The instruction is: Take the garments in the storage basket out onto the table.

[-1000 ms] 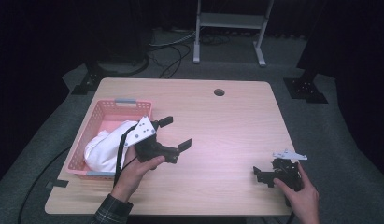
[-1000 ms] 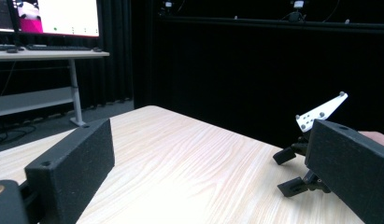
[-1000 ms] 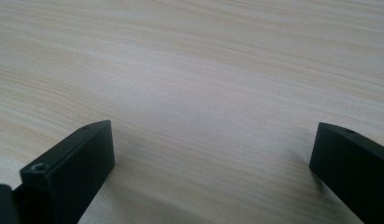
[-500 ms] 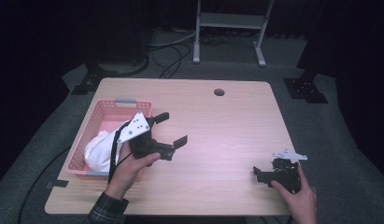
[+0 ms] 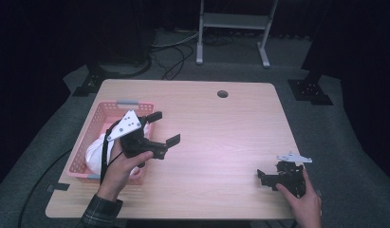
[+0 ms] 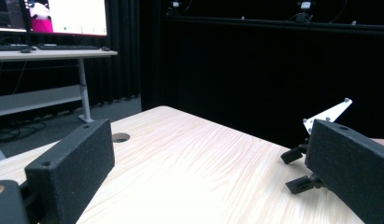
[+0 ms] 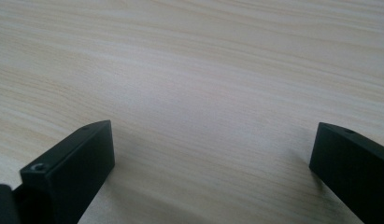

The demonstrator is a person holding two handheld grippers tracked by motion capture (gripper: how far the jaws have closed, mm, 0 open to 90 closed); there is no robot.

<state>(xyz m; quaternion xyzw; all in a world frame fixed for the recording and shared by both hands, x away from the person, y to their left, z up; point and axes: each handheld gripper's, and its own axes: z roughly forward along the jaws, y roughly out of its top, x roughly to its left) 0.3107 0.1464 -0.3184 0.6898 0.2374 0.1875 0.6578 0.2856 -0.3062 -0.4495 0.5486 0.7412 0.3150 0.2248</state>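
Note:
A hand holds my left gripper (image 5: 165, 128) above the wooden table (image 5: 230, 133), just right of a pink basket (image 5: 117, 107). Its jaws are open and point right, with nothing between them. A white cloth (image 5: 94, 153) lies bunched in the basket's near end. In the left gripper view the left gripper (image 6: 208, 140) faces across bare tabletop toward the right gripper (image 6: 299, 156). Near the front right corner my right gripper (image 5: 266, 175) rests low on the table in a hand. In the right gripper view the right gripper (image 7: 213, 140) stands wide open over bare wood.
A round cable hole (image 5: 222, 93) sits near the table's far edge. Beyond the table stand a metal frame (image 5: 233, 21) and cables on grey floor. A desk with a lit screen (image 6: 63, 16) shows in the left gripper view.
The left gripper has drifted a little left and farther away, toward the basket, still open. The right gripper has not moved.

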